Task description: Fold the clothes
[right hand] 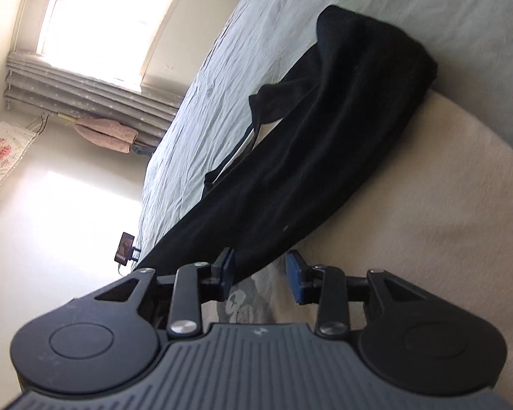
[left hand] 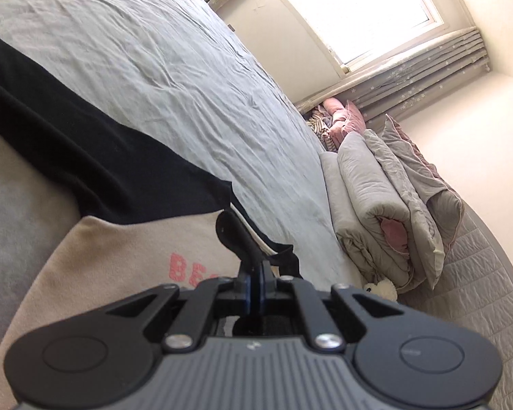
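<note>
The left gripper (left hand: 256, 273) has its jaws clenched tight, and a thin strip of black fabric runs out from between them, so they look pinched on the dark edge of the garment (left hand: 95, 157), apparently a corner or hem. Just to the left of those jaws lies the beige panel with pink lettering (left hand: 184, 270); ahead of them and to the right the pale blue bed sheet (left hand: 147, 51) stretches toward a stack of folded quilts (left hand: 386, 212). That pinch probably serves to lift the edge clear of the bed so it can be carried over for a fold.

The right gripper (right hand: 261, 273) has its jaws released and standing apart. The black sleeve (right hand: 325, 143) runs away from the gap between them, its near end just ahead of the left-hand pad (right hand: 227, 266); the beige body lies ahead and to the right. Nothing is pressed between the pads. My reading is that this side stands ready to take the sleeve end, or has let it go so it rests flat.
</note>
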### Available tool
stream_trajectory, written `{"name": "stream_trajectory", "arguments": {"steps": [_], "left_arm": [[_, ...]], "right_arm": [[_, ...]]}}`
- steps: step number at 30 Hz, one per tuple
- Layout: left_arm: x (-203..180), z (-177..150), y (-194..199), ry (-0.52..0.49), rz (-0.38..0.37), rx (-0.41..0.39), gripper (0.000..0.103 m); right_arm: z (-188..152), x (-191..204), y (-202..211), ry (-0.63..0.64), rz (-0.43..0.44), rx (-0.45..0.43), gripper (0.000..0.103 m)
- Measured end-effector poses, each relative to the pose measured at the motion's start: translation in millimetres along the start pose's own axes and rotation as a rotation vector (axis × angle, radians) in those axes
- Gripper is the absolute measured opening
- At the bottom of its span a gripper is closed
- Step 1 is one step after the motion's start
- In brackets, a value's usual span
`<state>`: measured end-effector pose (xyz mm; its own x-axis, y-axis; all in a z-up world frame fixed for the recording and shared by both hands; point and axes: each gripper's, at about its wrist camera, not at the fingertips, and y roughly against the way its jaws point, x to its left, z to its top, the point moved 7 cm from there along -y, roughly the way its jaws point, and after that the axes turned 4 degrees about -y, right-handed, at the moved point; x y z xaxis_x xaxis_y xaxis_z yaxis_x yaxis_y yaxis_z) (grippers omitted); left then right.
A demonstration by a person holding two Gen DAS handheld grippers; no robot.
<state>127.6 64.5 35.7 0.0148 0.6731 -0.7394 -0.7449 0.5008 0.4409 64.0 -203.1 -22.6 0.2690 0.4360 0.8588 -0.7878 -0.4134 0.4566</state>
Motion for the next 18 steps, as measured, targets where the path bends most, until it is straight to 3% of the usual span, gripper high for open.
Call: {"name": "stream_trajectory", "arguments": {"steps": [3,8,18], "left_arm": [[4,14,9,-0.012,0.015,-0.042,0.004],[18,36,25,0.021,0.029,-0.103,0.004],[33,49,38,0.044,0.073,-0.137,0.004]], "right_arm": [[27,-19,7,-0.052,-0.038,-0.085,0.039],[43,-32,16,-0.124,-0.049,-0.138,0.039],[53,-36,13,-0.117,-0.065,-0.175,0.039]]}}
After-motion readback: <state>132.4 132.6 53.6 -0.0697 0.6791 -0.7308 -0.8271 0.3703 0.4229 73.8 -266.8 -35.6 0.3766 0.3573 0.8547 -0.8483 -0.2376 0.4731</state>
